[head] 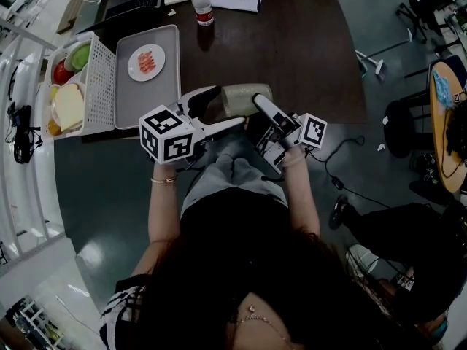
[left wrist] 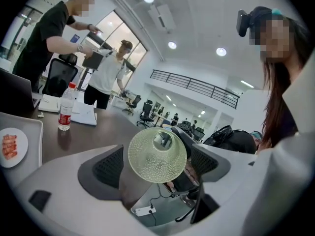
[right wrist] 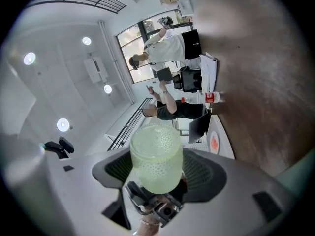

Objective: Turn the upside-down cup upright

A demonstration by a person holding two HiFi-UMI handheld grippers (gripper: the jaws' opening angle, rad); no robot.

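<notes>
A pale green, dimpled glass cup [head: 244, 99] hangs on its side in the air at the front edge of the dark table [head: 299, 42], between both grippers. My right gripper [head: 257, 110] is shut on the cup, and in the right gripper view the cup [right wrist: 156, 163] fills the space between the pads, one end towards the camera. My left gripper [head: 228, 108] stands open around the cup's other end. In the left gripper view the cup [left wrist: 157, 154] shows end-on between the spread pads [left wrist: 110, 167], which do not press on it.
A grey tray [head: 169, 42] with a small plate [head: 146, 62] of red food lies at the table's left, beside a white basket [head: 102, 86] of produce. A water bottle [head: 202, 4], a laptop [head: 131, 4] and papers stand at the far edge. Two people [left wrist: 106, 75] stand behind the table.
</notes>
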